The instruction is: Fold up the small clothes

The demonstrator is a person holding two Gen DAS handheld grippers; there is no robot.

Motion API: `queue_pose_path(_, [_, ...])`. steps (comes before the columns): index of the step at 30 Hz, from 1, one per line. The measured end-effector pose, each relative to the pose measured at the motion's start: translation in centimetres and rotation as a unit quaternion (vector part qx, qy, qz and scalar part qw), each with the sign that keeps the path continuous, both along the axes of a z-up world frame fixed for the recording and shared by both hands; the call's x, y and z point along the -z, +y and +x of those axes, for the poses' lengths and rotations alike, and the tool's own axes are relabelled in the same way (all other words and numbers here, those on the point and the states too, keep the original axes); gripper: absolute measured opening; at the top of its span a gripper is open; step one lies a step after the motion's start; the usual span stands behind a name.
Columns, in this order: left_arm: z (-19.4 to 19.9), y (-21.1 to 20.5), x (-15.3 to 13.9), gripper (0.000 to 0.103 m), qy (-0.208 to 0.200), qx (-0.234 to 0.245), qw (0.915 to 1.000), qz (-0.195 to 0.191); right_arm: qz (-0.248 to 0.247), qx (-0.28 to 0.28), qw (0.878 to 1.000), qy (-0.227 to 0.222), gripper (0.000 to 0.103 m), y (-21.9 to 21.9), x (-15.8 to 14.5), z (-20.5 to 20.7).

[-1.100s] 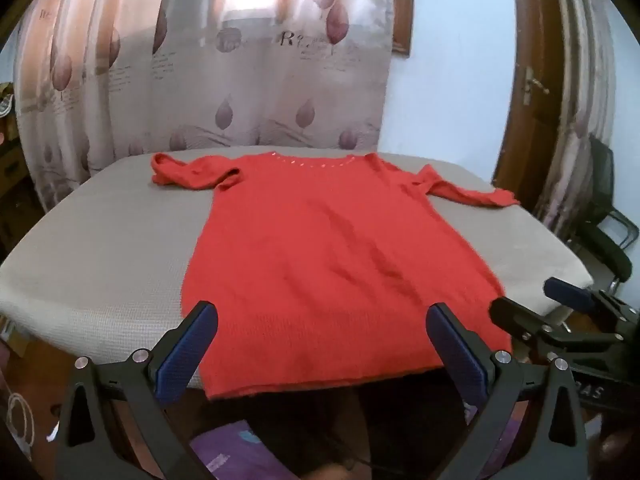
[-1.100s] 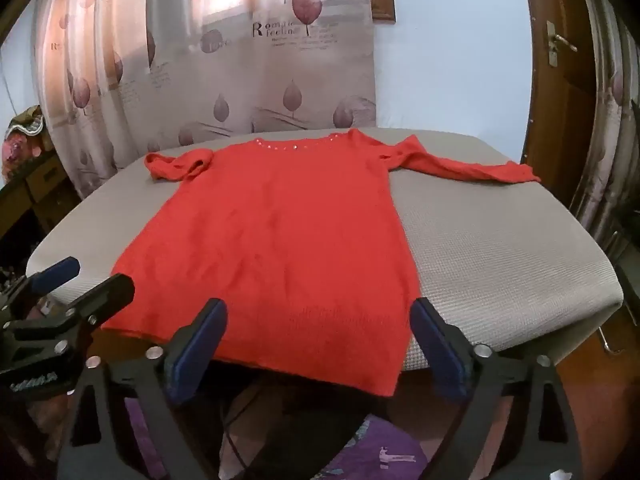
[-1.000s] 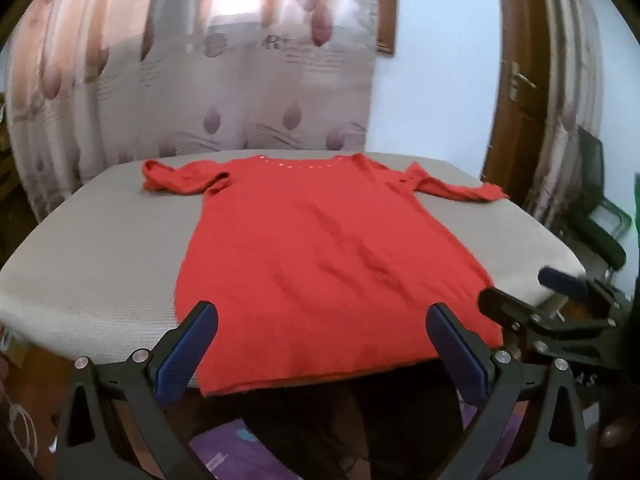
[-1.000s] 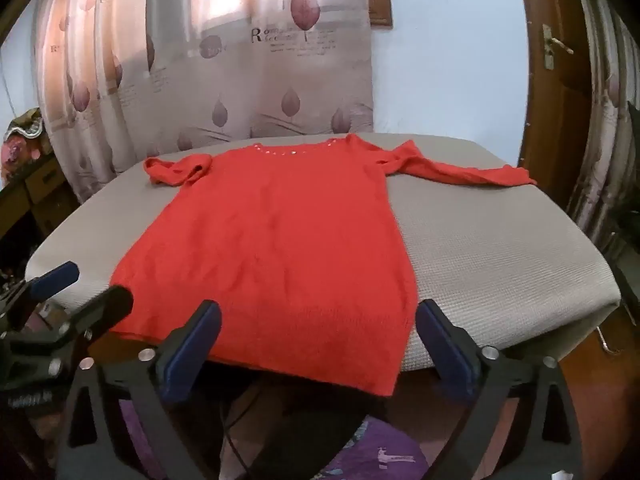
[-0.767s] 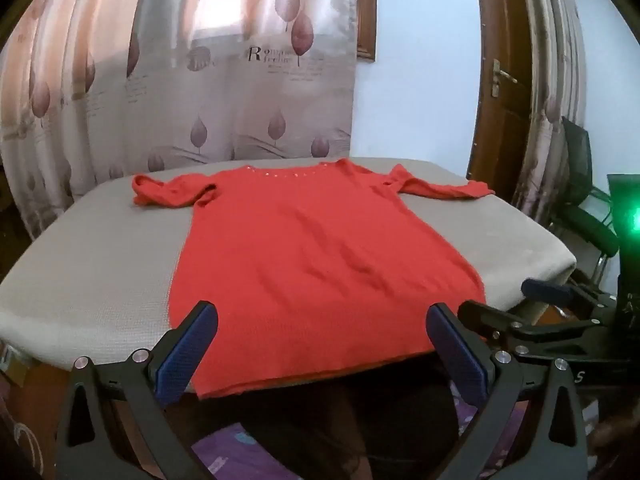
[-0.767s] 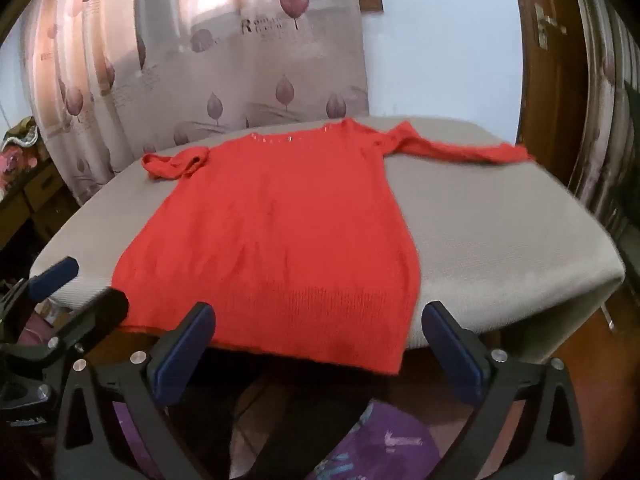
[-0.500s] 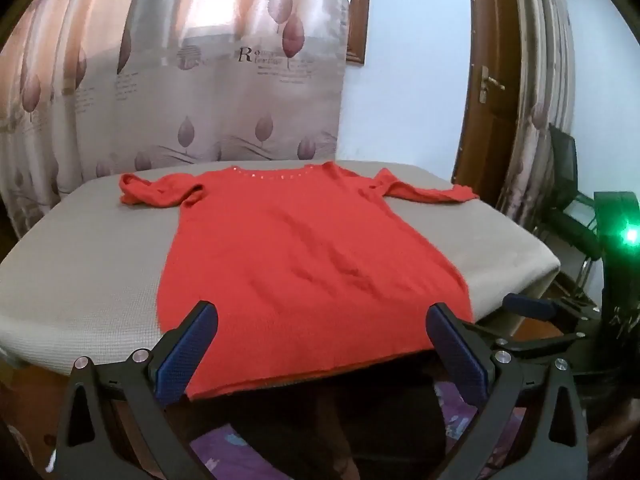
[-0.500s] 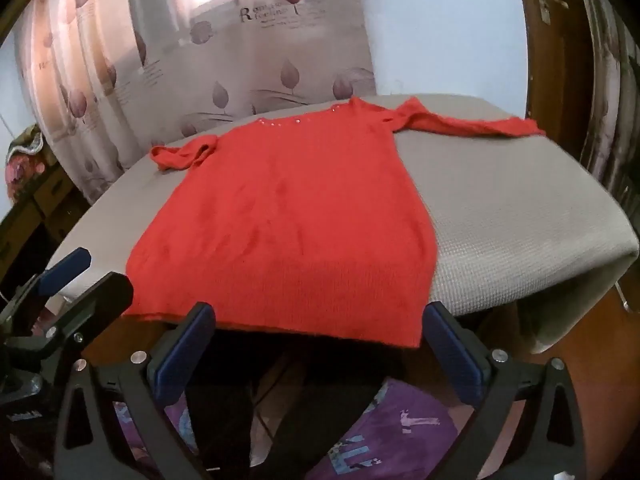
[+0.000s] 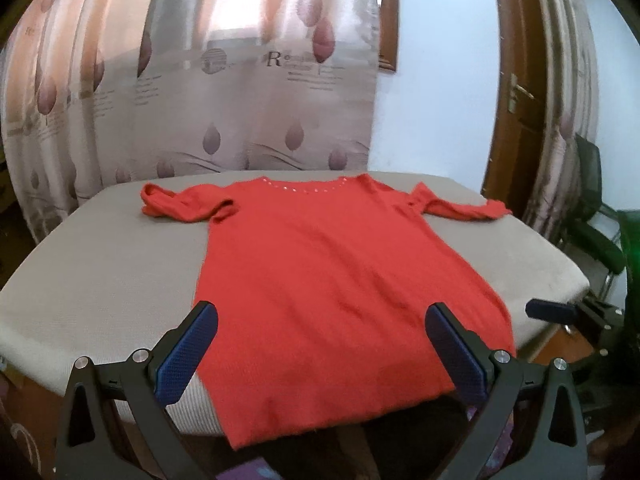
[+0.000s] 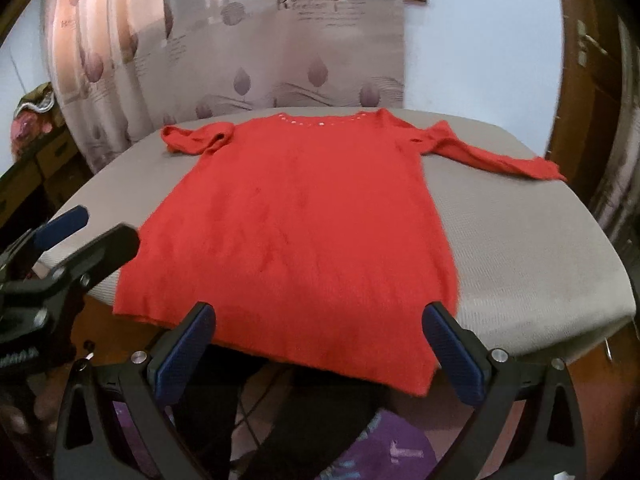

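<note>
A red knit sweater (image 9: 332,280) lies flat, neckline away from me, on a beige padded table (image 9: 100,280); its hem hangs over the near edge. Its left sleeve (image 9: 180,208) is bunched, its right sleeve (image 9: 460,206) lies out to the right. The sweater also shows in the right wrist view (image 10: 304,232). My left gripper (image 9: 320,344) is open and empty, just short of the hem. My right gripper (image 10: 320,344) is open and empty above the hem. The right gripper shows at the right edge of the left wrist view (image 9: 568,316); the left gripper shows at the left of the right wrist view (image 10: 68,248).
A leaf-patterned curtain (image 9: 240,100) hangs behind the table. A wooden door (image 9: 516,112) and a black chair (image 9: 596,216) stand at the right. A dark cabinet (image 10: 32,168) stands at the left. Purple fabric (image 10: 384,444) lies on the floor below the table's near edge.
Both grippers have shifted and moved slightly in toward the table; the sweater now looks larger and nearer. Both stay open and empty. The sweater has not moved.
</note>
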State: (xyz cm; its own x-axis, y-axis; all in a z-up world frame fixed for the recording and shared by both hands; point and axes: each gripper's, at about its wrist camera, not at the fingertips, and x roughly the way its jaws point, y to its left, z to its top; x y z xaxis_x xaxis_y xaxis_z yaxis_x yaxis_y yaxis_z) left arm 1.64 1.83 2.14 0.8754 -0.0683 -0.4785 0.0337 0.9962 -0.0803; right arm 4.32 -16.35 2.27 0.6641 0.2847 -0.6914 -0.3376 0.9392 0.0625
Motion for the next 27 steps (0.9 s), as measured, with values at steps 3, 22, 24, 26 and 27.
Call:
queue_pose_path(3, [1.7, 0.7, -0.6, 0.102, -0.003, -0.011, 0.9999, 0.004, -0.021, -0.012, 1.000, -0.006, 0.102, 0.9, -0.5, 1.6])
queue_pose_path(22, [9.8, 1.8, -0.8, 0.102, 0.013, -0.048, 0.9983, 0.030, -0.045, -0.012, 0.999, -0.010, 0.102, 3.4, -2.6, 9.4])
queue_pose_path(24, [10.5, 2.0, -0.5, 0.102, 0.018, -0.049, 0.9983, 0.027, -0.048, -0.011, 0.999, -0.008, 0.102, 3.5, -2.7, 10.2])
queue_pose_path(26, [11.4, 2.1, -0.3, 0.102, 0.023, -0.054, 0.9979, 0.027, -0.050, -0.012, 0.999, -0.009, 0.102, 3.7, -2.6, 10.7])
queue_pose_path(27, [11.7, 2.1, -0.2, 0.102, 0.025, -0.055, 0.9978, 0.028, -0.050, -0.014, 0.999, -0.007, 0.102, 3.8, -2.5, 11.1])
